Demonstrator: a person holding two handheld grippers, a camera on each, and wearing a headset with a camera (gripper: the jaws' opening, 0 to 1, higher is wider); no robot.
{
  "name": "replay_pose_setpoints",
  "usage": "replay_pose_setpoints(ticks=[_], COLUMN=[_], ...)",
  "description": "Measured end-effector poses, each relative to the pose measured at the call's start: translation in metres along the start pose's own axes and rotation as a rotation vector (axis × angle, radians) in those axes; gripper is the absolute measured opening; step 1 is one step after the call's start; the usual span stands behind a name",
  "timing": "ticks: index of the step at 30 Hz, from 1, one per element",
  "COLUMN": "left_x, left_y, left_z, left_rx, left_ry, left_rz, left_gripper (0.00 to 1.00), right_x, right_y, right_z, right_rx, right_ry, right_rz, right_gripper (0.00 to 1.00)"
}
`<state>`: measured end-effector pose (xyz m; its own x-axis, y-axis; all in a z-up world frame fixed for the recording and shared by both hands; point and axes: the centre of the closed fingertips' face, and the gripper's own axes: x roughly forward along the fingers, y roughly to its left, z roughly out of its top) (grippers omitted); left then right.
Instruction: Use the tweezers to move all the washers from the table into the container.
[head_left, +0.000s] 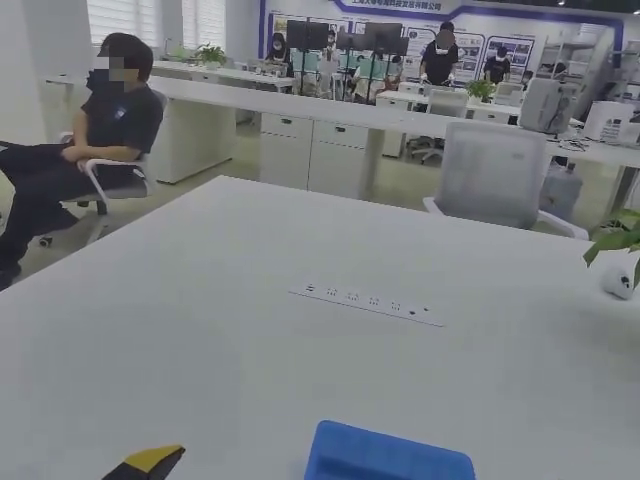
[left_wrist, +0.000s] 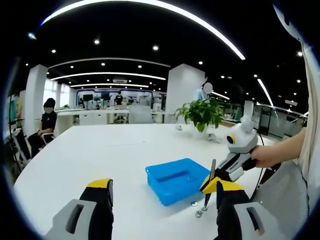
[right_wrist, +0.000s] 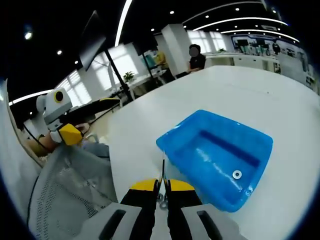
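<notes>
A blue container (right_wrist: 217, 155) lies on the white table with one washer (right_wrist: 237, 174) inside it. My right gripper (right_wrist: 162, 187) is shut on thin tweezers (right_wrist: 163, 170), whose tips point down at a few washers (left_wrist: 199, 210) lying on the table just off the container's (left_wrist: 177, 180) near corner. In the left gripper view the right gripper (left_wrist: 217, 185) hangs over those washers. My left gripper (left_wrist: 162, 200) stands open and holds nothing, a little short of the container. In the head view a yellow gripper tip (head_left: 150, 462) is left of the container (head_left: 390, 458).
A socket strip (head_left: 370, 300) is set into the table's middle. A person (head_left: 110, 120) sits on a chair at the far left. A grey chair (head_left: 495, 175) stands beyond the far edge. A potted plant (left_wrist: 202, 112) stands at the table's side.
</notes>
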<state>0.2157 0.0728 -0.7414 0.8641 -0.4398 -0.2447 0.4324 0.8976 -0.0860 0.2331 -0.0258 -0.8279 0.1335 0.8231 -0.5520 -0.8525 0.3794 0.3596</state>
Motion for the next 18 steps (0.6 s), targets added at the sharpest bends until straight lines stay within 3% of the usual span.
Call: replay_pose_setpoints(ticks=[13, 16, 18], left_x=[0.0, 0.0, 0.0], left_y=[-0.001, -0.001, -0.001], left_z=[0.001, 0.0, 0.0], left_rx=[0.004, 0.004, 0.007], left_ry=[0.001, 0.004, 0.004], left_rz=[-0.005, -0.006, -0.008], left_gripper=[0.86, 0.86, 0.86], right_x=[0.005, 0.006, 0.008], right_y=[0.001, 0.005, 0.011], right_z=[-0.008, -0.009, -0.012], right_rx=[-0.015, -0.037, -0.094], right_ry=[0.035, 0.043, 0.061], right_rz=[-0.002, 0.005, 0.017], right_gripper=[0.04, 0.04, 0.04])
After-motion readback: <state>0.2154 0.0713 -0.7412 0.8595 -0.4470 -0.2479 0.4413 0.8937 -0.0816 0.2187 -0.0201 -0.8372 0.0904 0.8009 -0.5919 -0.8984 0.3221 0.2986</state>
